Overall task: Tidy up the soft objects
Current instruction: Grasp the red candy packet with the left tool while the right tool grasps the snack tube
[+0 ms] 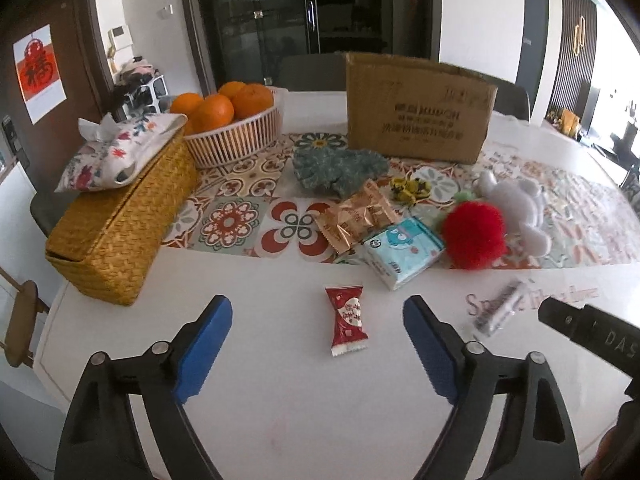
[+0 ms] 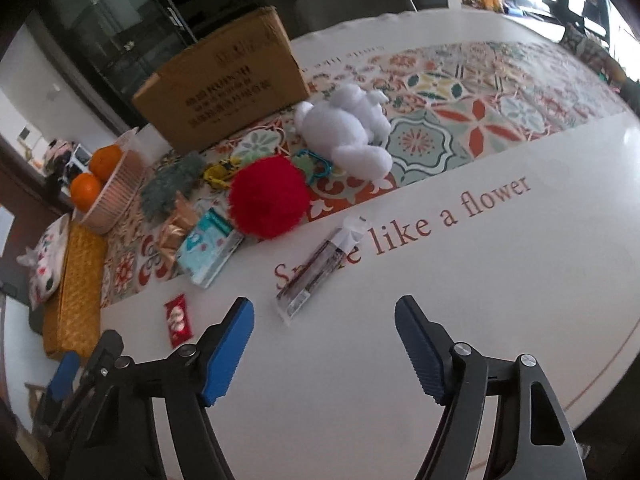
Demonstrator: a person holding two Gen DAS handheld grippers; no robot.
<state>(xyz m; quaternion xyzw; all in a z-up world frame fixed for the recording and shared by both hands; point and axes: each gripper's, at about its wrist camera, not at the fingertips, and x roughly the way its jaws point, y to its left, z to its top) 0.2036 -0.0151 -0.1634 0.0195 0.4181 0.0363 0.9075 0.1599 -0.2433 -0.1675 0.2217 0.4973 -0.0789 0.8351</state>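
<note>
On the patterned runner lie a red pompom, a white plush toy and a teal knitted cloth. A tissue pack and gold snack packets lie beside them. My left gripper is open above the white table, a red candy wrapper just beyond its tips, untouched. My right gripper is open too, near a clear tube packet; nothing sits between its blue pads.
A cardboard box stands at the back. A woven basket with a floral tissue pouch is at the left, beside a ribbed bowl of oranges. A small yellow item lies on the runner.
</note>
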